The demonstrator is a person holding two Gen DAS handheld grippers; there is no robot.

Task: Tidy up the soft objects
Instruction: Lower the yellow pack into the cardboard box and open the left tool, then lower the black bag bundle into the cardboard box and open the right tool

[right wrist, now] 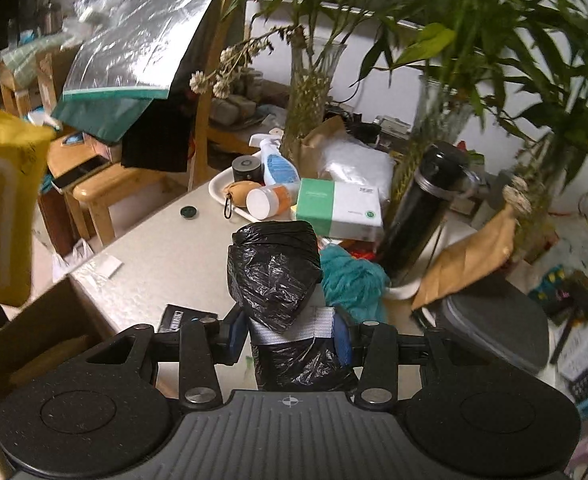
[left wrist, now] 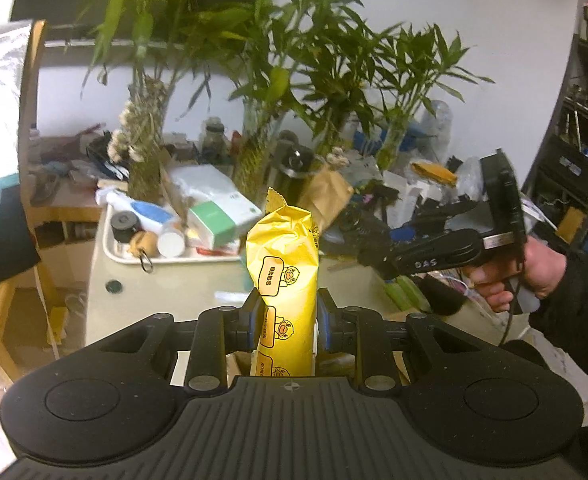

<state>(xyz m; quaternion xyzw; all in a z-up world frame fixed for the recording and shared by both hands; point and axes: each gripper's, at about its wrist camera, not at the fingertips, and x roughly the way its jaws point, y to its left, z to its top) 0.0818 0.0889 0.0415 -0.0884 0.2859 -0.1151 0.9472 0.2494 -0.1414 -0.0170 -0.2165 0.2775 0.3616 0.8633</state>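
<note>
One cluttered pale table, leafy plants, possibly wooden chair beside.

Dim indoor light, soft shadows, strong fisheye curving at edges, slight motion blur, dark corners.

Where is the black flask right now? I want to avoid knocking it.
In the right wrist view the black flask stands upright right of centre, beside the green-and-white box, behind the teal cloth.
</note>
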